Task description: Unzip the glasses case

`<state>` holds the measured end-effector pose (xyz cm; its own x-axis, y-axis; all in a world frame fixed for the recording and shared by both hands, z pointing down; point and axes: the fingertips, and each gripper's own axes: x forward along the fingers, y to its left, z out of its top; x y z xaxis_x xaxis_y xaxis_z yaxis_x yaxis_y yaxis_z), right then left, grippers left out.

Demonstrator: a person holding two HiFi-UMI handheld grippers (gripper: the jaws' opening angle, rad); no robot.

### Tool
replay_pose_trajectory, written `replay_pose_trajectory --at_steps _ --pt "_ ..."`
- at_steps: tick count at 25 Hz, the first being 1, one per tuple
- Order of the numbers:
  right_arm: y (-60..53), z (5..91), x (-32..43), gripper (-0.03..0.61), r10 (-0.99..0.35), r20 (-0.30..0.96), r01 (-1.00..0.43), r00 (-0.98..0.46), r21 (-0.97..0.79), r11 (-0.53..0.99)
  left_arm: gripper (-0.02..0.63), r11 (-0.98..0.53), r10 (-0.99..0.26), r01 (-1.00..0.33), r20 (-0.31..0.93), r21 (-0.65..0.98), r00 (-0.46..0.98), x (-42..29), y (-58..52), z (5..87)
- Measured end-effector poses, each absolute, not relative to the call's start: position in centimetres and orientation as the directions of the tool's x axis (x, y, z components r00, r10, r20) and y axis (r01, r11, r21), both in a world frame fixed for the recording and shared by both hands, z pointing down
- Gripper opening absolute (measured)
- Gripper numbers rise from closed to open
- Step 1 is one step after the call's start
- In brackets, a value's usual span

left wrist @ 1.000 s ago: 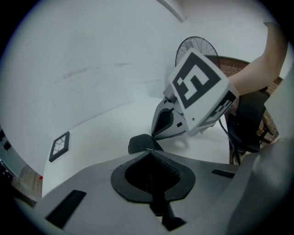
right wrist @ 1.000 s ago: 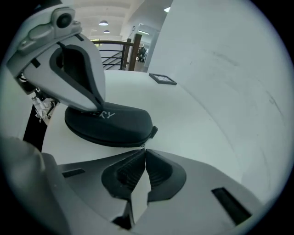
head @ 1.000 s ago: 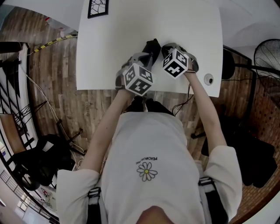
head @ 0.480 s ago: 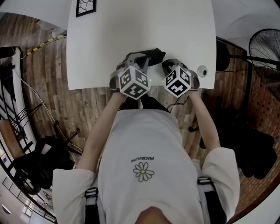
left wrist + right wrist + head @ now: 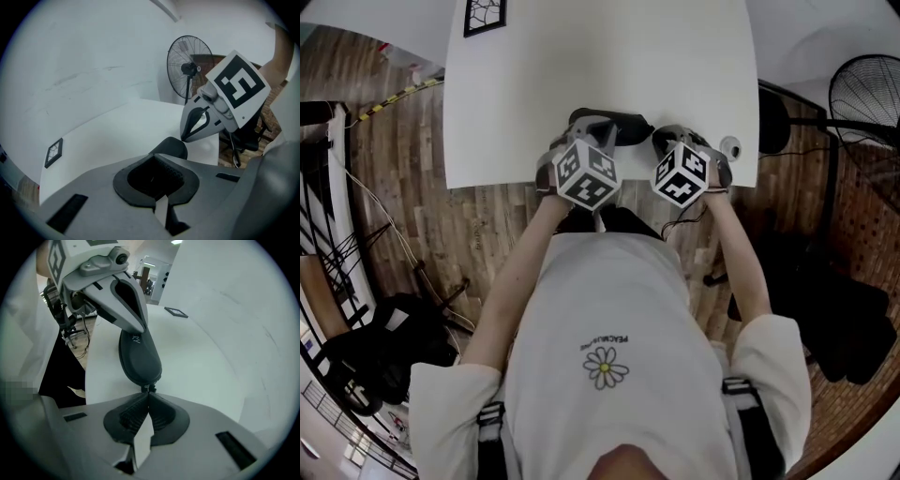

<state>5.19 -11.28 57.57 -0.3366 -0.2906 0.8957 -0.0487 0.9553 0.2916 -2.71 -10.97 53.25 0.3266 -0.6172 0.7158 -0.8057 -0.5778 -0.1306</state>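
The glasses case, turned crosswise since a second earlier, is seen at the counter's lower edge. One end is clamped in the left gripper's jaws, and the zip pull is pinched in the right gripper's jaws.

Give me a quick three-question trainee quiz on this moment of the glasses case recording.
1. True or false: the right tool stands wide open.
2. What is the right tool pinching? A) a pen B) the zipper pull of the glasses case C) a spoon
3. Fill in: the case lies on a ___ table.
Key: 1 false, it is shut; 2 B; 3 white.
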Motion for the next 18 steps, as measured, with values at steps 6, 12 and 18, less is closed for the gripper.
replay_pose_trajectory --at_steps 6,12,18 --pt "-13.9 57.7 4.1 0.008 -0.305 0.898 0.154 -0.317 0.366 0.918 0.012 -0.592 -0.613 -0.793 0.719 -0.145 0.326 -2.5 -11.2 53.4" --pt "-15.2 57.6 1.9 0.008 -0.233 0.921 0.392 -0.311 0.347 0.852 0.012 -0.616 -0.585 -0.777 0.737 -0.132 0.339 -2.3 -11.1 53.5" --pt "-15.5 57.7 1.2 0.009 -0.225 0.921 0.463 -0.318 0.358 0.811 0.014 -0.602 -0.595 -0.789 0.728 -0.125 0.339 -2.6 -11.4 53.6"
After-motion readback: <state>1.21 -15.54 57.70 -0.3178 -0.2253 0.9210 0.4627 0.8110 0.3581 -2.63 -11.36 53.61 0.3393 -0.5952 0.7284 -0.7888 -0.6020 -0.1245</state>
